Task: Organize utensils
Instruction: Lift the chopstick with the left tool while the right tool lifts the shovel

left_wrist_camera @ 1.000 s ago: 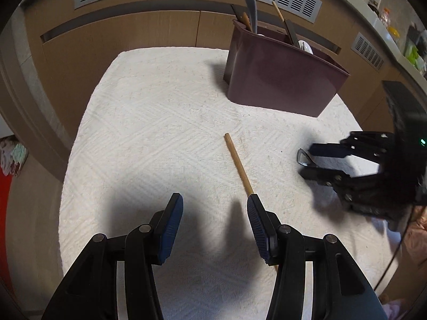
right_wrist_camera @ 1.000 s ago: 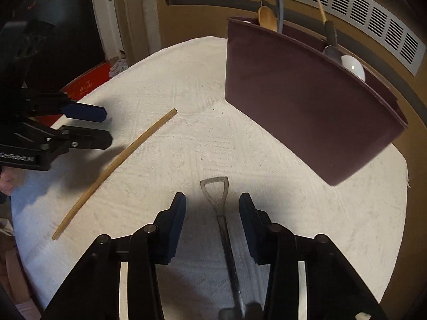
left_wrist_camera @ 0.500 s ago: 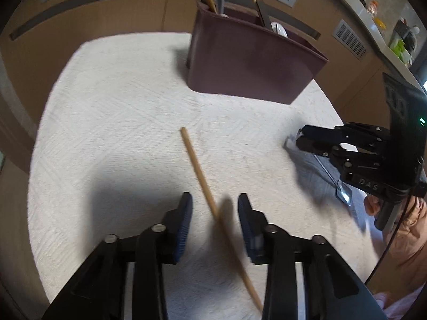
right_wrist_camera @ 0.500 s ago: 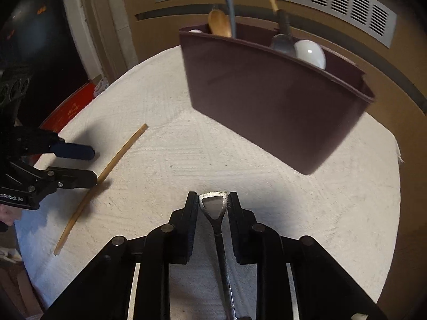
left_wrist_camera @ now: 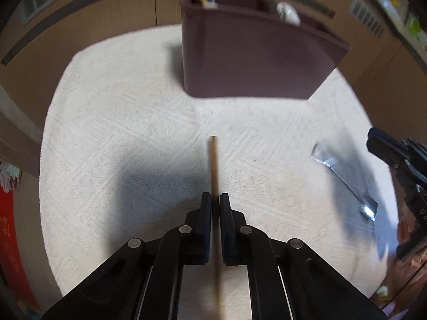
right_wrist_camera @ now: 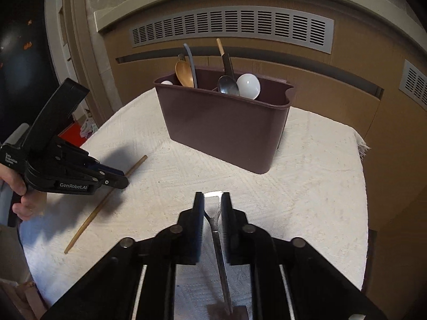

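Observation:
A thin wooden chopstick [left_wrist_camera: 213,160] lies along the white cloth, and my left gripper [left_wrist_camera: 215,197] has its jaws closing tight on its middle; the stick runs on behind the pads. From the right wrist view the left gripper [right_wrist_camera: 121,177] sits over the same chopstick [right_wrist_camera: 88,221]. My right gripper [right_wrist_camera: 212,197] is closing onto the flat handle of a metal utensil [right_wrist_camera: 220,253], pads pressed against it. The utensil [left_wrist_camera: 344,178] casts a shadow on the cloth. The maroon utensil caddy [right_wrist_camera: 226,130] stands upright beyond both grippers.
The caddy [left_wrist_camera: 253,61] holds a wooden spoon [right_wrist_camera: 184,74], a white spoon [right_wrist_camera: 248,85], a metal spoon [right_wrist_camera: 228,85] and other handles. The white cloth [right_wrist_camera: 307,186] covers a small table with wooden cabinets and vent grilles behind. A hand [right_wrist_camera: 18,194] grips the left tool.
Both grippers have closed from open: the left onto the chopstick after sliding over it, the right onto the metal utensil's handle. The right one has risen and swung square to the caddy.

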Demonstrator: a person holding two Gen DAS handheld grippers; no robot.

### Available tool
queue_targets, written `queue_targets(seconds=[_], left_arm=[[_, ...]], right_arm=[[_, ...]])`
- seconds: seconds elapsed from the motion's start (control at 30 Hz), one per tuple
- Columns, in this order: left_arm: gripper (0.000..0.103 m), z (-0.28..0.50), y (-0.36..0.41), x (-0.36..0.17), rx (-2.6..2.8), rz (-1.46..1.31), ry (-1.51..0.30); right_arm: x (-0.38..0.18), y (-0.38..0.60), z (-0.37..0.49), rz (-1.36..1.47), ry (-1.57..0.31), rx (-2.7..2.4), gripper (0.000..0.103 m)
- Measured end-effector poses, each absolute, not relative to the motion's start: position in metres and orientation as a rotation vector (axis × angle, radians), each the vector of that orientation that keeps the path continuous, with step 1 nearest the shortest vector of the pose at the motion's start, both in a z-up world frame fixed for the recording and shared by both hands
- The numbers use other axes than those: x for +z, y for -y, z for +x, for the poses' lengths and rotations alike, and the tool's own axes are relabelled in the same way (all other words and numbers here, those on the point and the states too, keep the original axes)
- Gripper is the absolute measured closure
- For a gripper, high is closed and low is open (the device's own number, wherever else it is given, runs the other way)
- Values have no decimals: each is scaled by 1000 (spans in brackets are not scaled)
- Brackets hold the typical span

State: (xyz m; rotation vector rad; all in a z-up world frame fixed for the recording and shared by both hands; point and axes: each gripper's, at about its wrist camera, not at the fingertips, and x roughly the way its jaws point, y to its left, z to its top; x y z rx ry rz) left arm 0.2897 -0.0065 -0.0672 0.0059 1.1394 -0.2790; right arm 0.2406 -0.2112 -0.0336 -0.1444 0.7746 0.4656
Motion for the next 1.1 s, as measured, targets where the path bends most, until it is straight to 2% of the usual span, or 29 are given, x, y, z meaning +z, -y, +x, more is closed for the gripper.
queue_targets(seconds=[0.23, 0.27, 0.3, 0.37, 0.4, 0.5, 0.63, 0.87, 0.97, 1.1], left_arm=[[97, 227, -8, -23, -278, -147, -831], [97, 223, -9, -19, -282, -162, -807], [97, 217, -9, -14, -289, -174, -781], [97, 212, -11, -7, -280, -173, -740], [97, 208, -13, -4, -276, -173, -716], [97, 205, -18, 5, -273, -184, -660], [97, 201, -22, 11, -275, -207, -640], [97, 200, -24, 6, -309, -255, -635], [97, 198, -22, 2, -318, -270, -640], [97, 193, -23, 1, -318, -274, -649]], right_arm=[[-19, 214, 218, -140, -722, 480, 95], [-22, 212, 218, -162, -746, 496, 88], [-28, 209, 221, -191, -779, 528, 85], [-43, 199, 225, -280, -825, 566, 61], [-48, 195, 228, -312, -829, 561, 59], [-65, 185, 245, -370, -873, 539, 61], [-68, 197, 270, -284, -940, 490, 63], [-51, 238, 193, -233, -826, 349, 61], [-65, 253, 168, -132, -847, 296, 61], [-86, 263, 177, -39, -934, 300, 61]])
